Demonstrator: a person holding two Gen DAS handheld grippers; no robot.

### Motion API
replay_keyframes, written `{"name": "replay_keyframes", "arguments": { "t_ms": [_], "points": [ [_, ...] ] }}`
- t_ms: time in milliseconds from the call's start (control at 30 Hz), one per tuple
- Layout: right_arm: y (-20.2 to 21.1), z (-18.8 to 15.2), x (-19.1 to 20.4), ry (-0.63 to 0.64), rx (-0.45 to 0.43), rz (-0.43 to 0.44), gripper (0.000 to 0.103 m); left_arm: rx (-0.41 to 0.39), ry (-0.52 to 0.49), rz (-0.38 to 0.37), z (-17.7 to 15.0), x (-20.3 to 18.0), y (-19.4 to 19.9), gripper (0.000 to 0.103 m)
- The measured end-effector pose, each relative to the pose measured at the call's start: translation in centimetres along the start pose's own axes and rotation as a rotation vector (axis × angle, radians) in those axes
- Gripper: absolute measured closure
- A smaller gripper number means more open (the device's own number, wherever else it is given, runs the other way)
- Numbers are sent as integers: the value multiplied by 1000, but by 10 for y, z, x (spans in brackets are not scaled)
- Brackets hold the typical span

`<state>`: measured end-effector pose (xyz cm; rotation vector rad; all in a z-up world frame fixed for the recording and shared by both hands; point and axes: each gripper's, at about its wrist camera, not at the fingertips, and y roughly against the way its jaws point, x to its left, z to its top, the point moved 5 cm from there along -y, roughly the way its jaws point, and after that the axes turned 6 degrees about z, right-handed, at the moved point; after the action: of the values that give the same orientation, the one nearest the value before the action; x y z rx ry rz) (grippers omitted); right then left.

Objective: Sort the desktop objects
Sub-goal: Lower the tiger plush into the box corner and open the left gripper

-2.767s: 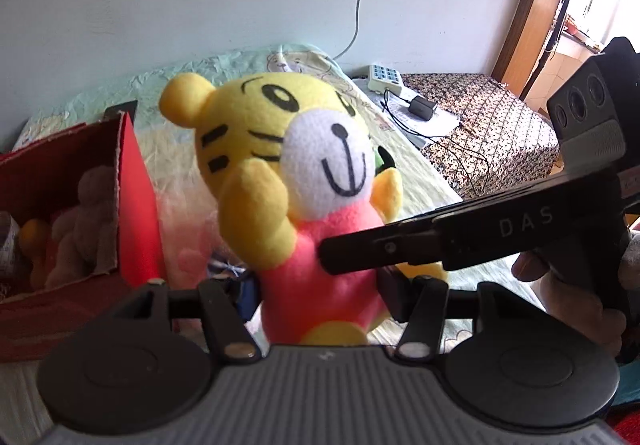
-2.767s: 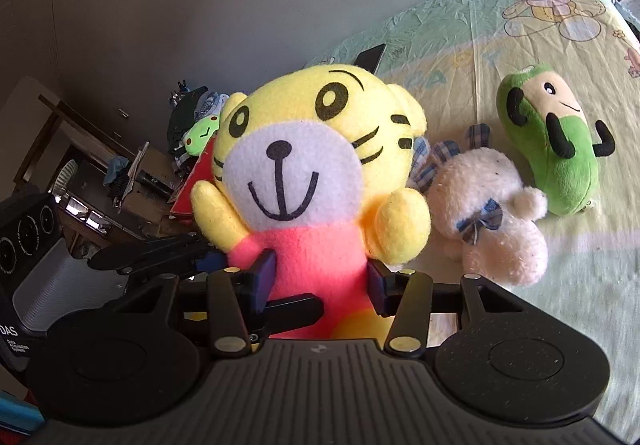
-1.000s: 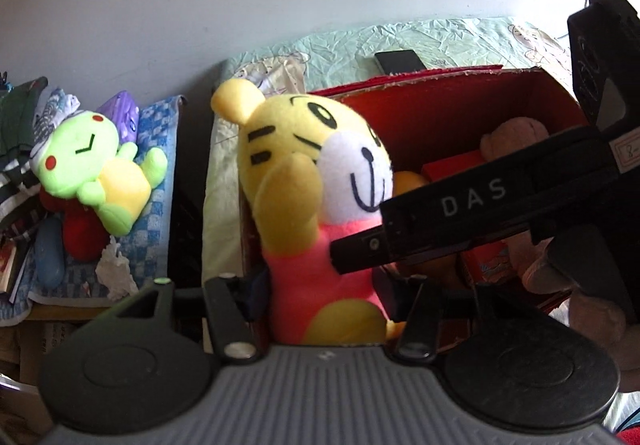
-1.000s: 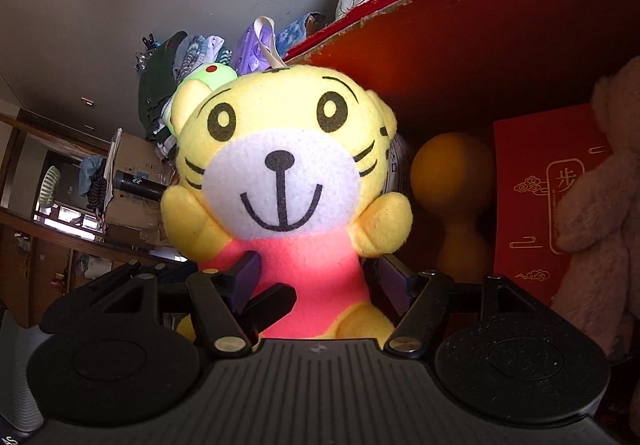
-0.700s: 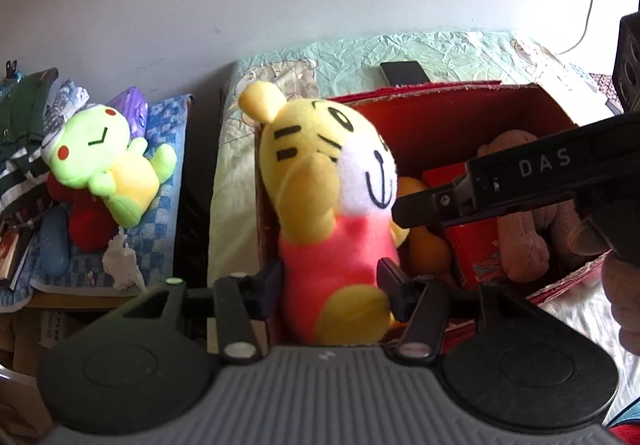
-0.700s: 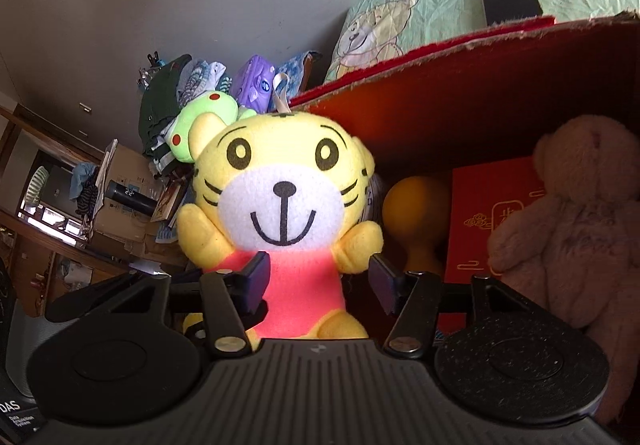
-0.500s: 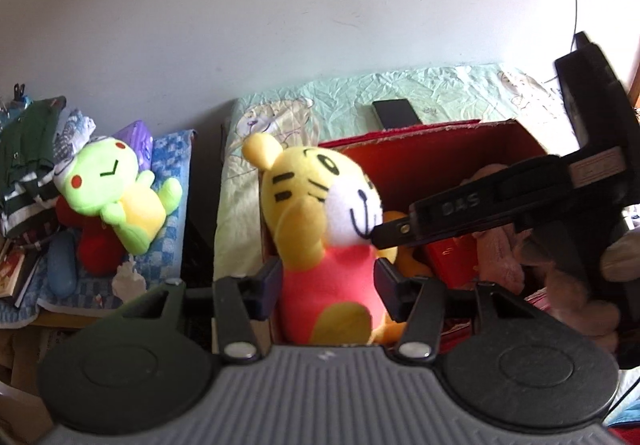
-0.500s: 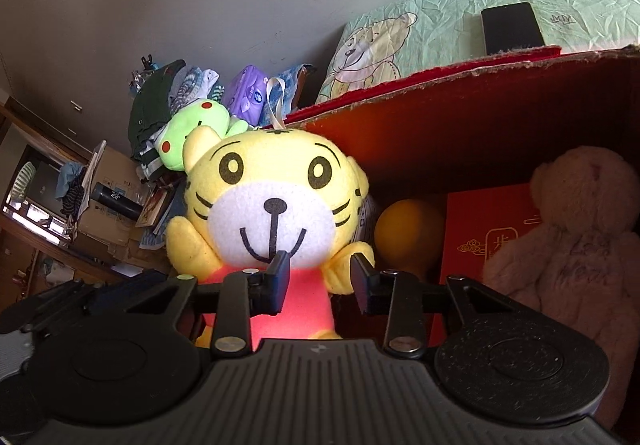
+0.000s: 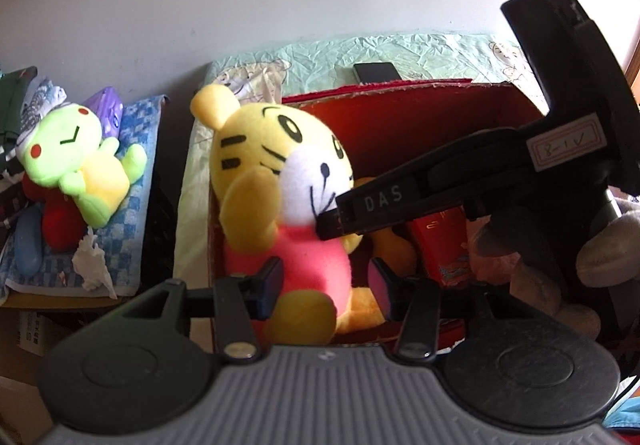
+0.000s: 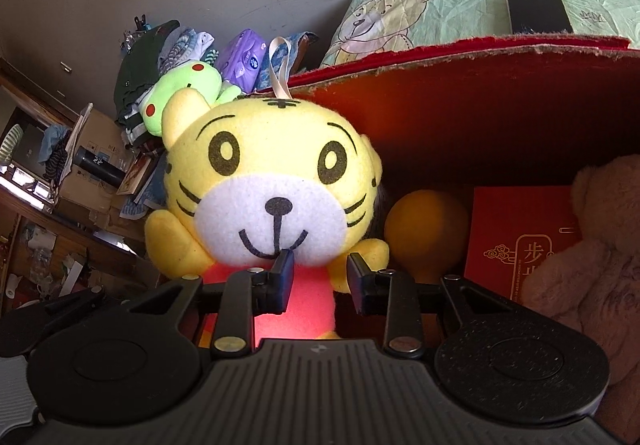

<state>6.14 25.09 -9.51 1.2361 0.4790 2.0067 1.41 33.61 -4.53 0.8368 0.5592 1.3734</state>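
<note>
Red cardboard box (image 10: 500, 113) on the bed, containing a brown teddy bear (image 10: 592, 265), a red packet (image 10: 520, 241) and an orange toy (image 10: 426, 233). The yellow tiger plush (image 9: 280, 185) sits upright at the box's left end. Left gripper (image 9: 326, 287): fingers apart, one either side of the tiger's pink body, not pressing. Right gripper (image 10: 320, 277): fingers apart before its chest.
</note>
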Motion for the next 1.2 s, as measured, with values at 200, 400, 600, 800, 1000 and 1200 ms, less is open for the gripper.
{"name": "replay_keyframes", "arguments": {
  "t_ms": [200, 400, 600, 800, 1000, 1200],
  "points": [
    [25, -4, 2, 7, -47, -17, 69, 9, 3, 25, 1, -4, 2, 52],
    [31, -14, 1, 24, -53, -94, 68, 19, 23, 50, 1, -7, 4, 52],
    [39, -25, -1, 34, -84, -151, 68, 19, 26, 85, -2, -10, 4, 51],
    [51, -34, -4, 33, -113, -205, 68, 21, 24, 130, -1, -18, 6, 45],
    [65, -37, -9, 20, -139, -251, 64, 24, 29, 152, 1, -25, 6, 43],
    [76, -39, -14, 25, -171, -302, 64, 36, 44, 158, 3, -30, 3, 40]
  ]
}}
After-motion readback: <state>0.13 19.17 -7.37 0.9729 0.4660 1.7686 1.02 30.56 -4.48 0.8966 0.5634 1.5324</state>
